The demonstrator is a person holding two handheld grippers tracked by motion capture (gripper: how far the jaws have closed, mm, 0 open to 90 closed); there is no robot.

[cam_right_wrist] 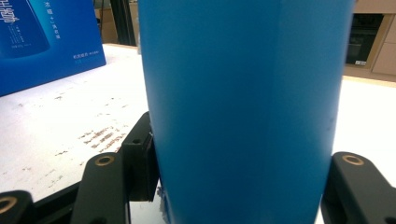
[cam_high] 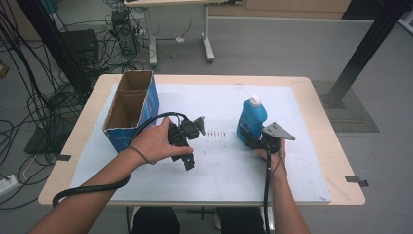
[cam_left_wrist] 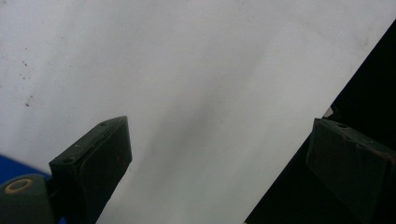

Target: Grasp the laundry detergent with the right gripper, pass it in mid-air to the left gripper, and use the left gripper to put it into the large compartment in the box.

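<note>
The white-topped table (cam_high: 243, 170) carries a blue bottle (cam_high: 251, 119), upright right of the cardboard box (cam_high: 130, 108). Right tongs (cam_high: 258, 142) pinch its base; their close view confirms contact. Left tongs (cam_high: 187, 146), spread, hold nothing.

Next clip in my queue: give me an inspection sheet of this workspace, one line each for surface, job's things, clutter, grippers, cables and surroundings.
Surface: light wooden table under a white mat with dark scuff marks at its middle.
Job's things: blue plastic bottle with white cap, upright; open blue cardboard box, left on the mat, nothing seen in it.
Clutter: nothing seen.
Grippers: left gripper open above bare mat, holding nothing; right gripper at the bottle's base, jaws on either side of it.
Cables: one black cable trails from each gripper toward the person.
Surroundings: grey floor, tangled cables at left, second table behind, black frame post at right.
</note>
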